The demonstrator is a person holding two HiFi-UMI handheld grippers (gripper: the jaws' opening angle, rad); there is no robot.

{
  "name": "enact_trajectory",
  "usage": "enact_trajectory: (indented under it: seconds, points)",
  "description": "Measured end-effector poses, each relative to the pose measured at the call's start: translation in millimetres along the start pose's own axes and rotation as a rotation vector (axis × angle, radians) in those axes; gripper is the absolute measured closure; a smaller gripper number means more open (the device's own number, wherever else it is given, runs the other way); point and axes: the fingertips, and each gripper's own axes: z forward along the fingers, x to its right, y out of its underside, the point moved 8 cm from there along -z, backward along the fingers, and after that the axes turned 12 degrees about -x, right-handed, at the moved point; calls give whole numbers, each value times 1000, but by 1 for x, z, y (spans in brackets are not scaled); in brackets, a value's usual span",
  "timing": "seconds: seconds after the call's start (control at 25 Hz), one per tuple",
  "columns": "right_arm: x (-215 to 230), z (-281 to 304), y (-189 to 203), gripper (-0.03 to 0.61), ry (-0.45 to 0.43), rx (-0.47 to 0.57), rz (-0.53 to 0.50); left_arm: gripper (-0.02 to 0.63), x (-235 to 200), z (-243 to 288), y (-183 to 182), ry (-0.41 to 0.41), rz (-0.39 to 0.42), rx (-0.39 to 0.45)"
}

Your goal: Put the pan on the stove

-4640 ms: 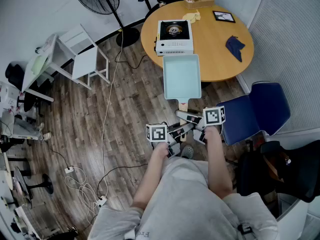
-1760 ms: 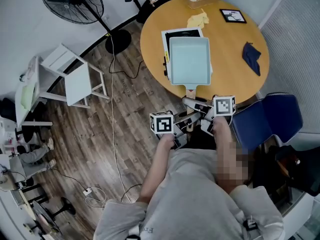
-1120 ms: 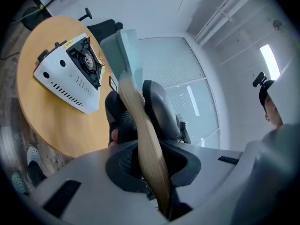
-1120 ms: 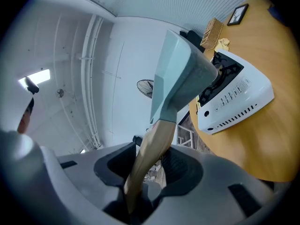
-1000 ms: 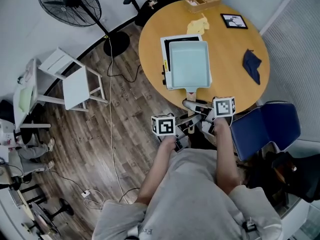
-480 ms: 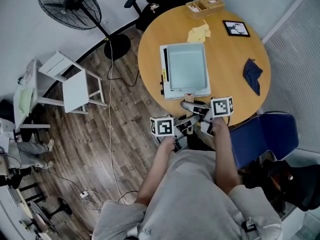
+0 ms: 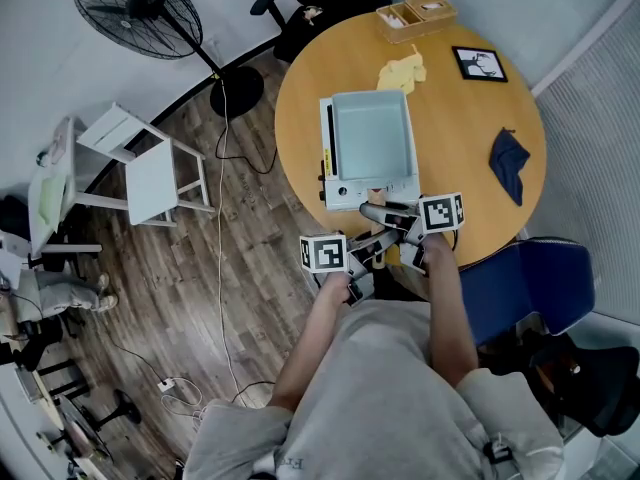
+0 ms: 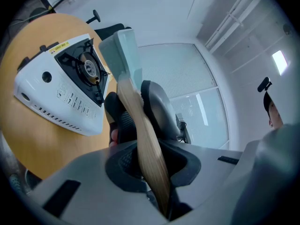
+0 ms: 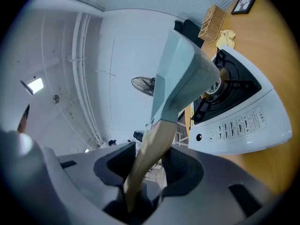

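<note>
Two tools (image 7: pixel 374 240) (image 7: pixel 386 211), one pan (image 7: pixel 372 138), one stove (image 7: pixel 346 194)

Steep overhead head view; close, level gripper views, stove (image 7: pixel 345 196) (image 8: pixel 56 95) (image 9: pixel 243 121) in all.

The pan (image 7: pixel 372 138) is a shallow, pale blue-green rectangular one, empty and open side up, with a light wooden handle (image 8: pixel 140 139) at its near end. It lies over the stove (image 7: pixel 345 194) and covers the burner. In the gripper views its near end stands clear of the black grate. The left gripper (image 8: pixel 137 114) and the right gripper (image 9: pixel 149 161) both clamp the handle. The stove is a white single-burner tabletop unit with a control strip on its near side. It stands near the edge of the round wooden table (image 7: pixel 300 98).
</note>
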Motion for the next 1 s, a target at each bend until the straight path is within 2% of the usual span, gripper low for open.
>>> enact_trajectory:
  seconds: [0.48, 0.72, 1.0]
  points:
    - [24, -1, -26, 396, 5, -38, 63, 541, -13, 9, -30, -31, -29, 13]
    - [24, 1, -40, 396, -32, -55, 11, 541, -16, 12, -38, -37, -37, 26]
    - [33, -2, -42, 396, -3, -38, 69, 541, -20, 13, -44, -50, -35, 24]
